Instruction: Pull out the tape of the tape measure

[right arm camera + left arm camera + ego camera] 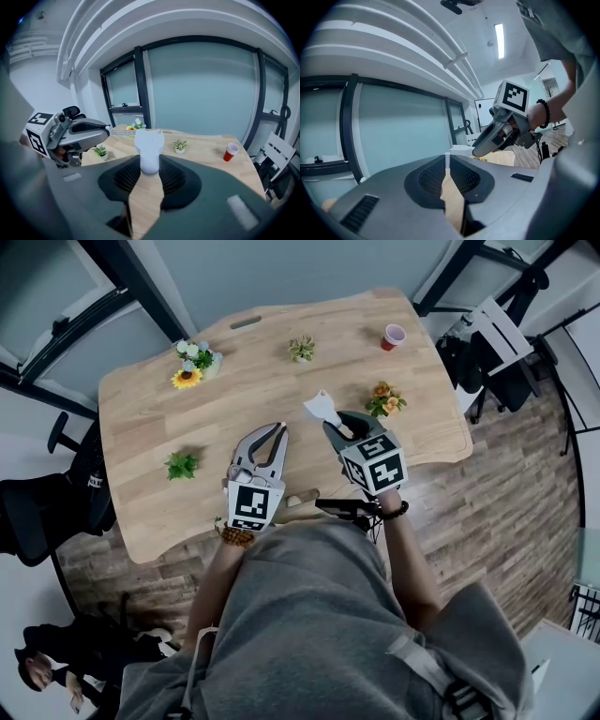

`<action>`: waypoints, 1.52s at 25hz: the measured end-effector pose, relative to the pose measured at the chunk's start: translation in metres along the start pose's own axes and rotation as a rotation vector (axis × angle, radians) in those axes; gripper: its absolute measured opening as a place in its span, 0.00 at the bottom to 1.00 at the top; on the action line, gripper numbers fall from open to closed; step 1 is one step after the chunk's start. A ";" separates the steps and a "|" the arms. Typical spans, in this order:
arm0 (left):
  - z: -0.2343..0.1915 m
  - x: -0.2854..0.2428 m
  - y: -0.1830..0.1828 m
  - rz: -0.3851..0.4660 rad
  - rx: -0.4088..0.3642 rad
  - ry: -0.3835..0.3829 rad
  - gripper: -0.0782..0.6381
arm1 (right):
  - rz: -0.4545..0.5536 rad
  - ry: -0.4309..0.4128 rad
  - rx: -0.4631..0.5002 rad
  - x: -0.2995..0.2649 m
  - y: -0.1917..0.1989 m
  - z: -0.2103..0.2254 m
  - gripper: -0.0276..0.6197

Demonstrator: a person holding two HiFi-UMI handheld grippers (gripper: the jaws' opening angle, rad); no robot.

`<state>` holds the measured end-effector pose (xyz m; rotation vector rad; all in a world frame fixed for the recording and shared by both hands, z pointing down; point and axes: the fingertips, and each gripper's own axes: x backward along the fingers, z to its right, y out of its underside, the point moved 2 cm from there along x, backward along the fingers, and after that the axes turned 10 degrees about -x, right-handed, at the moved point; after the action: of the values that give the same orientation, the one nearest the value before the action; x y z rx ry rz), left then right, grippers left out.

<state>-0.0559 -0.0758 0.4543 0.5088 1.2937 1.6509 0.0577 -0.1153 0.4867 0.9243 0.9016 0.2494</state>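
My right gripper (333,427) is shut on a white tape measure case (322,409), held above the wooden table (141,512). In the right gripper view the case (149,150) stands upright between the dark pads. A short length of marked tape (121,132) runs from it leftward to the tip of my left gripper (107,130). My left gripper (279,431) sits just left of the case with its tips together. In the left gripper view a thin white strip, the tape (447,160) seen edge-on, is pinched at the jaw tips, and the right gripper (477,150) hovers close beyond.
On the table stand a sunflower pot (192,364), a small succulent (301,349), an orange-flower pot (384,399), a green plant (182,465) and a red cup (394,336). A black chair (56,493) is at the left, a light chair (497,334) at the right.
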 end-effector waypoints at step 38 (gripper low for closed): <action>-0.017 0.007 0.015 -0.031 0.091 -0.043 0.16 | -0.009 0.082 -0.049 -0.001 0.006 0.044 0.24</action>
<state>-0.0783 -0.0784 0.4607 0.5728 1.3433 1.5527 0.0914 -0.1377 0.5044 0.8697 0.9714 0.3023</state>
